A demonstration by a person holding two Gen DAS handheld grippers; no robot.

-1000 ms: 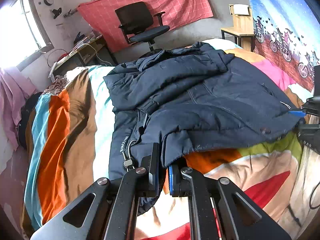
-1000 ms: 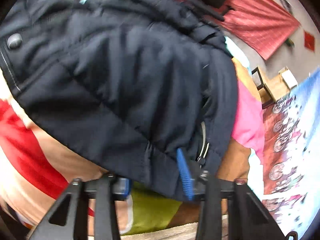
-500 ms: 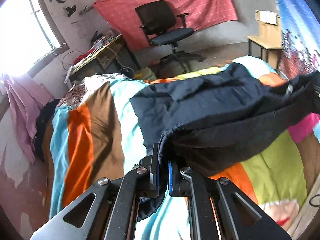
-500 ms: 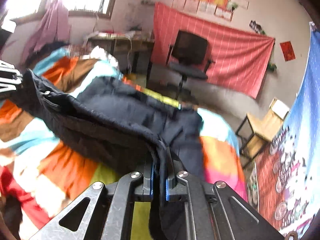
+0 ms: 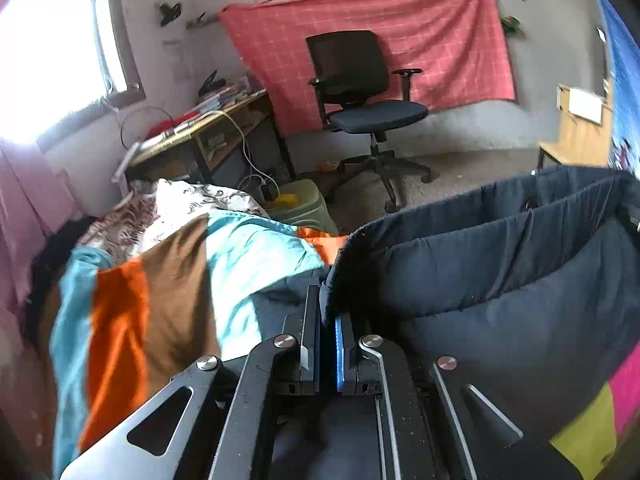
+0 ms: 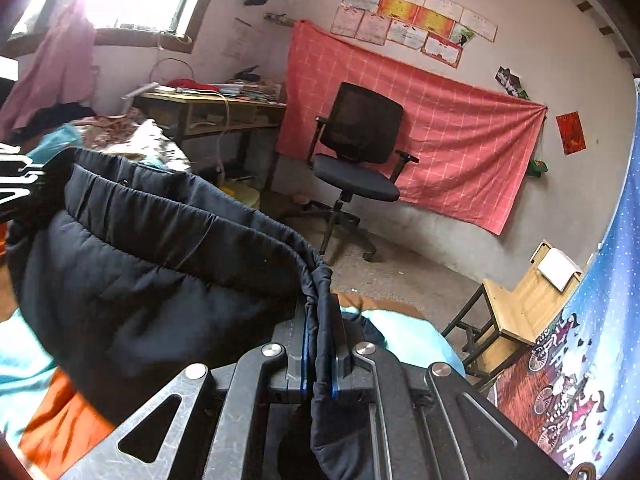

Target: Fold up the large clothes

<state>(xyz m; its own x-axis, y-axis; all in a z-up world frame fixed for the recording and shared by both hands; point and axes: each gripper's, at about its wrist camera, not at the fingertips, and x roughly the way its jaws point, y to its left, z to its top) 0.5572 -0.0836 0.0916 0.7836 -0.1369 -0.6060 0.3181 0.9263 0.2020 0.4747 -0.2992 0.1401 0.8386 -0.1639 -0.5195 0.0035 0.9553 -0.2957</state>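
Left wrist view: left gripper (image 5: 328,312) has its 2 fingers pressed together on the hem edge of the navy padded jacket (image 5: 500,280). The jacket is lifted off the striped bedspread (image 5: 160,280); from the pinch it stretches away to the right of the tool as a sagging band, its far end going out of frame at the right edge. Bedspread lies below and left of the fingers. Ahead of the tool: black office chair (image 5: 360,92) in front of a red checked cloth (image 5: 380,32) on the wall; wooden desk (image 5: 208,128) ahead-left.

Right wrist view: right gripper (image 6: 320,340) is clamped on a bunched fold of the same jacket (image 6: 140,260); fabric fills the gap between the 2 blue-edged pads and hangs out below them. Its jaws have just been closing, with the fabric between them. From the grip the jacket spans to the left of the tool, held above the bed. Ahead: the office chair (image 6: 360,144); ahead-right, a small wooden chair (image 6: 520,308).
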